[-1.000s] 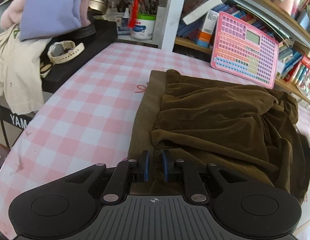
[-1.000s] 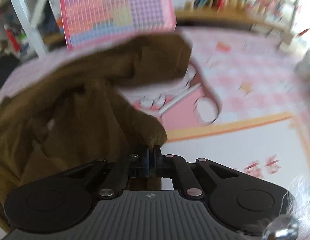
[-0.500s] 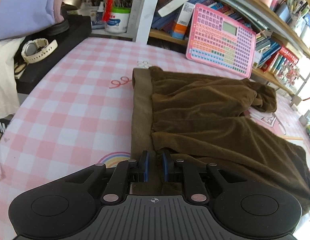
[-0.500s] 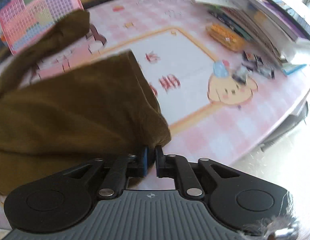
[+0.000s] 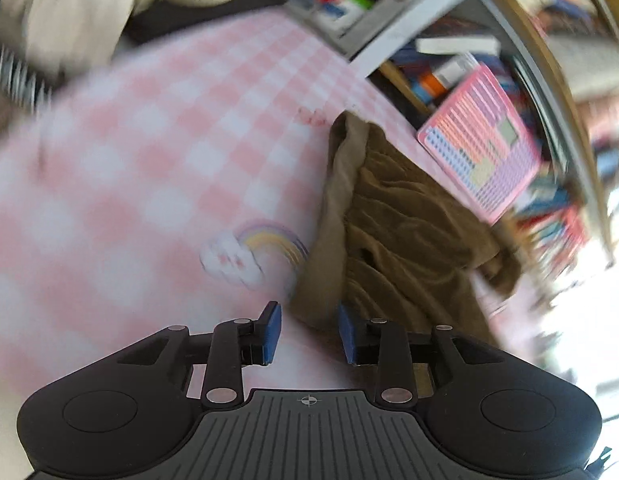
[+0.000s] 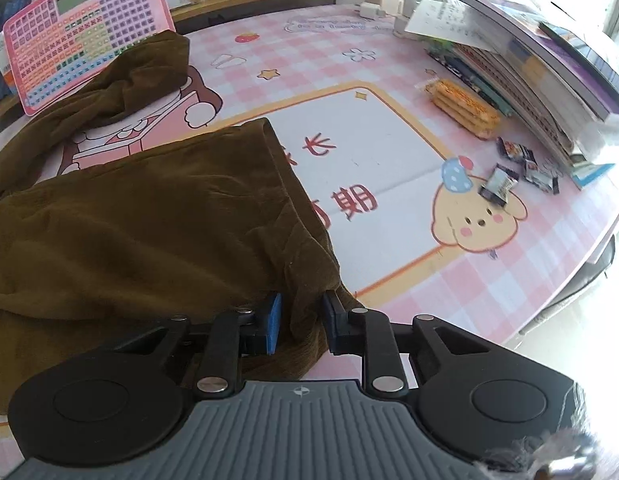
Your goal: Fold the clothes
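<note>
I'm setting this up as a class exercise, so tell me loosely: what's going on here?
A person with a gripper in each hand is laying out brown velvety trousers on a pink checked table mat to fold them. The left gripper is at the waistband end, the right gripper at a leg end. Both have just been opening; fabric still lies between their blue pads, apparently released. The trousers lie spread out, not yet folded.
</note>
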A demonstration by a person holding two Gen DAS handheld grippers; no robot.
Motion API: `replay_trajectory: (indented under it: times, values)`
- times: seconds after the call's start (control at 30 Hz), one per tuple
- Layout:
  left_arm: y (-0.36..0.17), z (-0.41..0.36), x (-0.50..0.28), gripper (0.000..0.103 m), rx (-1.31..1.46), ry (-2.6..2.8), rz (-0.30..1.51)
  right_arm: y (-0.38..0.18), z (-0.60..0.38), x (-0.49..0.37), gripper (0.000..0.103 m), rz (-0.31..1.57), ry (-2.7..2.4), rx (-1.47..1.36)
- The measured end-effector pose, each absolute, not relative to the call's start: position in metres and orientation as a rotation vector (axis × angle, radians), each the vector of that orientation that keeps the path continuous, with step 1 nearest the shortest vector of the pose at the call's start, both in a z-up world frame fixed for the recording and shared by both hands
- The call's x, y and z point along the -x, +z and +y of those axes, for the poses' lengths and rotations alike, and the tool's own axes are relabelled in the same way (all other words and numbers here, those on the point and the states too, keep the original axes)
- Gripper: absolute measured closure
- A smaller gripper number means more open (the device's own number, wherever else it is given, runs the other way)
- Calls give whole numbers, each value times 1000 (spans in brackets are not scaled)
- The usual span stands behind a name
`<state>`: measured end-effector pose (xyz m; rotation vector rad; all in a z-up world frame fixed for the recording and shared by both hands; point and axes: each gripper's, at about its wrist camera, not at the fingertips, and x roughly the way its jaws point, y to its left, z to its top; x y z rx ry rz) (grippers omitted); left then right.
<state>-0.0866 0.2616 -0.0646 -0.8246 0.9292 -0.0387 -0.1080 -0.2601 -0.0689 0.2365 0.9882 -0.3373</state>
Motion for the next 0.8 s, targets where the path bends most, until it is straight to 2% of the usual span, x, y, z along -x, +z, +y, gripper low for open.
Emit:
replay_trajectory:
  times: [0.1, 0.2, 0.27, 0.33, 0.43, 0.53, 0.6, 0.77, 0.8]
  values:
    - [-78, 257, 79, 70, 948, -13, 947, -70, -259, 105, 82, 987, -333, -228]
    - [-90, 255, 71, 58, 1077, 5, 917, -69, -261, 106, 82, 982, -327, -235]
    - [-97, 256, 67, 62, 1148, 17, 889, -70, -262, 108, 83, 974, -325, -243]
    - [-100, 256, 62, 82, 1180, 31, 867, -70, -262, 109, 84, 963, -330, -251]
    - [-70, 245, 55, 92, 960, 1, 806, -71, -259, 110, 85, 947, -333, -254]
    - [-19, 239, 66, 93, 720, -35, 640, -71, -257, 109, 90, 942, -307, -266]
    - [-3, 251, 80, 93, 651, -10, 587, -70, -253, 108, 90, 942, -260, -297]
    - [-63, 282, 84, 93, 668, 123, 846, -71, -237, 104, 91, 943, -196, -277]
    - [-67, 283, 86, 90, 671, 123, 841, -71, -235, 103, 91, 944, -193, -269]
